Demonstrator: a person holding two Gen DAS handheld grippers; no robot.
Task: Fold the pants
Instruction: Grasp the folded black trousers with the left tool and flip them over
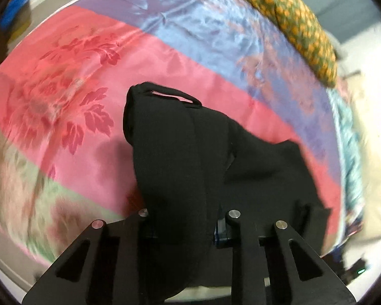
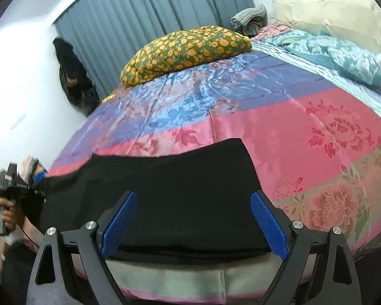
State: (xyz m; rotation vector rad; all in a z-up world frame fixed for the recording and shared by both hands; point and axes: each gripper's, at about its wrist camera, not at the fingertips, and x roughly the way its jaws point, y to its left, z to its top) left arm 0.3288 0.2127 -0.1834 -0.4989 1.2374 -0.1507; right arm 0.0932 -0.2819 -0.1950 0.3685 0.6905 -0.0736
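Black pants (image 2: 177, 190) lie flat across the near part of a bed with a pink, blue and purple bedspread (image 2: 266, 117). At their left end the left gripper (image 2: 12, 185), held by a hand (image 2: 5, 213), pulls the cloth up off the bed. In the left wrist view the pants (image 1: 180, 152) hang bunched over the left gripper (image 1: 185, 218), hiding its fingertips; the jaws stand narrow on the cloth. My right gripper (image 2: 191, 200) stands open over the near edge of the pants, and nothing touches its blue pads (image 2: 119, 218).
A green pillow with orange flowers (image 2: 185, 48) lies at the far side of the bed. A teal blanket (image 2: 330, 50) is heaped at the back right. Grey curtains (image 2: 152, 7) and a dark bag (image 2: 73, 76) stand by the wall at left.
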